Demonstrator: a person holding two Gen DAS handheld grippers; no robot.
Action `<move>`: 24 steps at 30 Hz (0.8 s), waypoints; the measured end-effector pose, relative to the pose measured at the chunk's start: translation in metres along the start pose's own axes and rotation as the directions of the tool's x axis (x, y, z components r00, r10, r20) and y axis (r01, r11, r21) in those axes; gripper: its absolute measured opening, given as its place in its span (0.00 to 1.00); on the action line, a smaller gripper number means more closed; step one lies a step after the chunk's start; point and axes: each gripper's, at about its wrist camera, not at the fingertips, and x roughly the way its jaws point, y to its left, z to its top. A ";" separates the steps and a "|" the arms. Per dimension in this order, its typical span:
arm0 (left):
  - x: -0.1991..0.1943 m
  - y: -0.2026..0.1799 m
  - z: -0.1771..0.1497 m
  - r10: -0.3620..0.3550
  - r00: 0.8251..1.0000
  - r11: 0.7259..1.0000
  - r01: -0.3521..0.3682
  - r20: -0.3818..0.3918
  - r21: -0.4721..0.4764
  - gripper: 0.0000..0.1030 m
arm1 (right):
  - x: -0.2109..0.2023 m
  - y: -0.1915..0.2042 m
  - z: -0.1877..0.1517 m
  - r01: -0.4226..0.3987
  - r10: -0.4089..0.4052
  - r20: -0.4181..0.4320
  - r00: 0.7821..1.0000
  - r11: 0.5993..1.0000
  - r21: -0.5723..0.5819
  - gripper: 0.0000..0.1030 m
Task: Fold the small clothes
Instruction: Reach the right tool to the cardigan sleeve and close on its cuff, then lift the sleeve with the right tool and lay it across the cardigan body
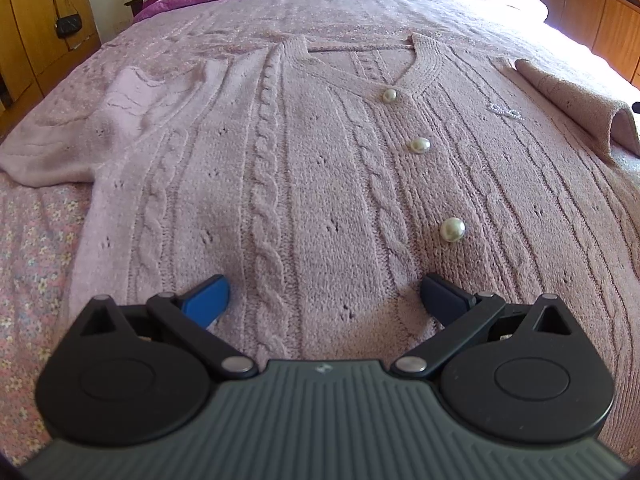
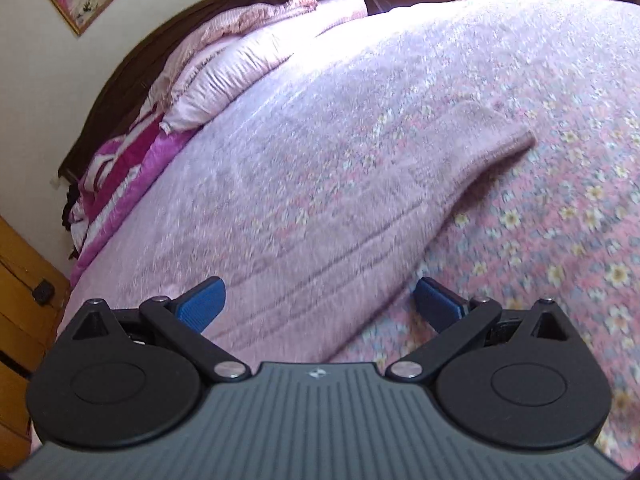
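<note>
Blue-padded fingers (image 1: 206, 300) of the left black two-finger gripper (image 1: 325, 298) are spread wide, released, gripping nothing, poised low over the hem of the pink cable-knit cardigan (image 1: 312, 184); the tool points straight up the garment toward its V-neck; the knit lies flat, front up, on the pink floral bedspread (image 1: 36, 240), its three pearl buttons (image 1: 452, 229) running in a line just right of the gripper's axis; one short sleeve (image 1: 80, 140) is spread out to the left, and the other sleeve (image 1: 580, 108) lies out at the right with its cuff curled up.

Over on the other side, the right black two-finger gripper (image 2: 320, 300) is tilted, the whole room leaning in its view, and the picture is smeared with blur; its blue-padded fingers (image 2: 202, 304) stand apart too, unclenched, nothing between them; they straddle the edge of the cardigan's sleeve (image 2: 400, 208), the left pad over knit, the right pad over bedspread (image 2: 560, 240); whether they touch the cloth I cannot tell; pale pink pillows (image 2: 224, 80) are heaped by the dark wooden headboard (image 2: 132, 68).
</note>
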 end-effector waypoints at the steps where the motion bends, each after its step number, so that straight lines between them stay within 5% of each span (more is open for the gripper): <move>1: 0.000 0.000 -0.001 0.000 1.000 1.000 0.000 0.005 0.001 1.00 | 0.003 -0.001 0.001 0.000 0.000 0.016 1.000 1.000 -0.007 1.00; 5: -0.002 0.000 -0.005 0.000 0.999 1.000 0.000 0.032 0.008 1.00 | 0.012 0.003 0.001 0.002 -0.001 0.066 0.998 1.000 -0.020 0.98; 7: -0.002 -0.001 -0.005 0.001 0.999 1.000 -0.001 0.032 0.008 1.00 | 0.016 0.005 0.001 0.014 -0.011 0.085 0.996 0.999 -0.035 0.85; 9: -0.002 -0.001 -0.004 0.001 1.000 1.000 -0.002 0.031 0.011 1.00 | 0.017 0.002 0.001 0.041 -0.039 0.094 0.995 0.999 -0.023 0.44; 11: -0.002 -0.001 -0.005 0.001 0.999 1.000 -0.001 0.034 0.014 1.00 | 0.015 -0.006 0.002 0.040 -0.042 0.090 0.995 0.999 0.026 0.18; 12: -0.002 -0.001 -0.005 0.001 0.999 1.000 -0.001 0.036 0.014 1.00 | 0.013 -0.011 0.003 0.018 -0.022 0.094 0.995 0.999 0.050 0.12; 24: -0.005 -0.002 -0.010 0.007 0.997 1.000 -0.008 0.072 0.013 1.00 | -0.068 -0.019 0.033 -0.067 0.054 0.283 0.958 0.997 0.037 0.05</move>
